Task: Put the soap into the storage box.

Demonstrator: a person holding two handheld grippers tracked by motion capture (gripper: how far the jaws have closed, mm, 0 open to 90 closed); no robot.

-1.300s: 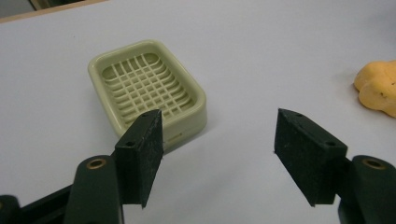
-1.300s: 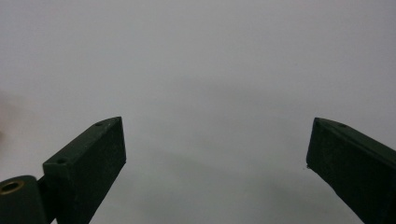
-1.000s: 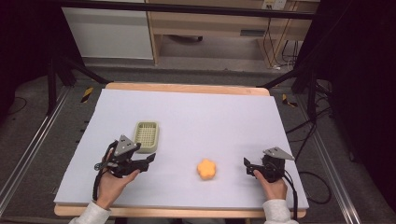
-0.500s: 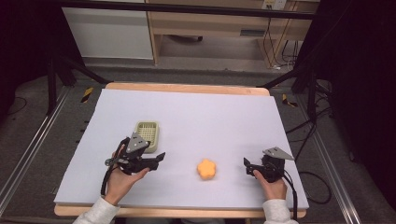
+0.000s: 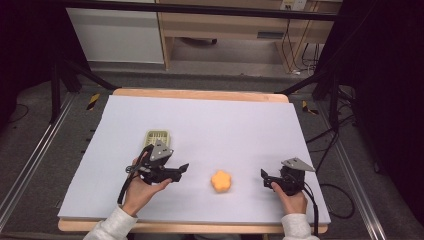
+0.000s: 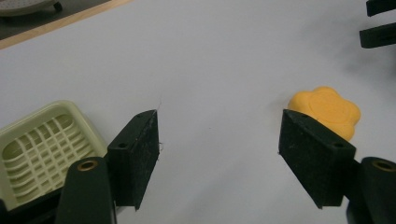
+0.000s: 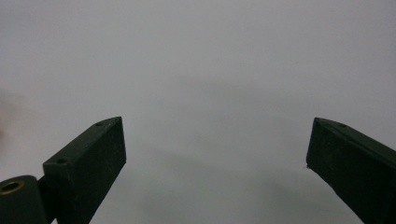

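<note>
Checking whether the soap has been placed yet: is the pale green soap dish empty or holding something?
Empty. The soap dish shows its bare slatted grid in the left gripper view, and the orange flower-shaped soap lies apart on the table.

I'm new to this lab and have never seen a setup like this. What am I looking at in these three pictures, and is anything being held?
There is no robot here: a person at a table holds a hand-operated two-jaw tool in each hand. The high view looks down from above the person's side; the left gripper is at its left, the right gripper at its right. The other two pictures come from small cameras riding on the grippers, looking out along their black jaws.

On the white table lie an orange flower-shaped object, between the two grippers, and a pale green slotted tray just beyond the left gripper. In the left gripper view, the tray is at lower left and the orange piece at right.

Nothing is held: both grippers stand open and empty.
</note>
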